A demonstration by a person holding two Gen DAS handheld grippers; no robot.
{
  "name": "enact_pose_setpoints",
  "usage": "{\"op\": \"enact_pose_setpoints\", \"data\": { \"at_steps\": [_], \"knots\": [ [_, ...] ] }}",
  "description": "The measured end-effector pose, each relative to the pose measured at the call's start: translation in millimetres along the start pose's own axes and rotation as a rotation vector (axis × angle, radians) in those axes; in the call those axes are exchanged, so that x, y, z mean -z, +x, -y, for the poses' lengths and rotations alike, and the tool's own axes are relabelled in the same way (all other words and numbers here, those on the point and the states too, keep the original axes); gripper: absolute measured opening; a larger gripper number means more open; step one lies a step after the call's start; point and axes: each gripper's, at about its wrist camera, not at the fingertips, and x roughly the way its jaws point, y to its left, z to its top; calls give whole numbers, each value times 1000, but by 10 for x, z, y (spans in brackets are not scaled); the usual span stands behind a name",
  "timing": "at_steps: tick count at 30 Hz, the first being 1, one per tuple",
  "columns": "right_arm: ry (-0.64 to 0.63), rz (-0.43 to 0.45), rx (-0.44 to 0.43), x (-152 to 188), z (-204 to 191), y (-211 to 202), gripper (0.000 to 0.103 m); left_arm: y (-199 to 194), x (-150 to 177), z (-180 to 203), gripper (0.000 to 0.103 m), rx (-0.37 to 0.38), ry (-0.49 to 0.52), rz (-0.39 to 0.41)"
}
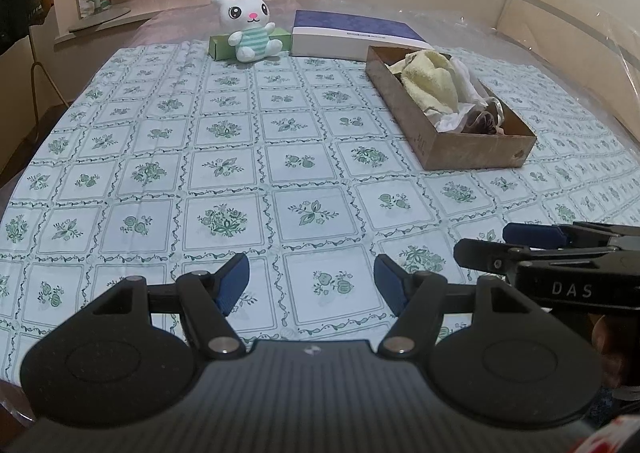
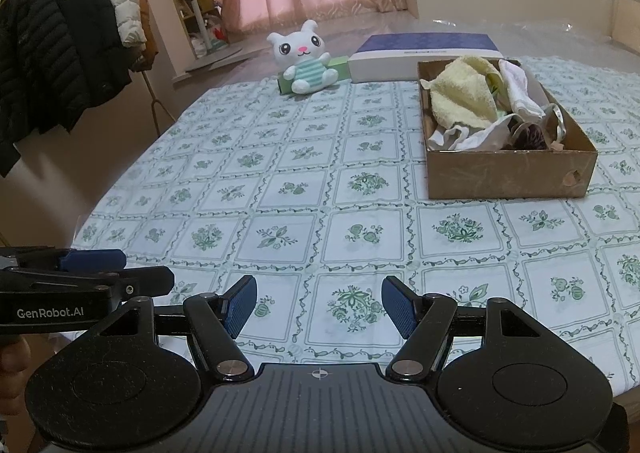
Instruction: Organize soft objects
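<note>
fluffy terry towel [image 2: 464, 93] in a matt cardboard box [image 2: 508, 173], plush bunny [image 2: 306, 61], printed cloth tablecloth [image 2: 304, 181], glossy plastic sheeting [image 1: 580, 33]

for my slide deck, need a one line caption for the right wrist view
Open right tongs hover over a floral tablecloth; cardboard box of towels ahead, plush bunny beyond.

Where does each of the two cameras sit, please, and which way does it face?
Left wrist: on the left gripper, looking forward and down across the tablecloth; its own open fingers show, with the right gripper beside it.
Right wrist: on the right gripper, facing likewise; its own open fingers, the left gripper and part of a hand show.
Shared: the plush rabbit, the blue-lidded box and the cardboard box of cloths.
</note>
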Motion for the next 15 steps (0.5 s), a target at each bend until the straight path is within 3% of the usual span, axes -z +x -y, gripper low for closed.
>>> {"op": "enact_pose_setpoints", "data": {
  "at_steps": [15],
  "knots": [
    [3,-6,2,22,-4,28,69,22,5,-8,67,1,-2,-4]
  ]
}}
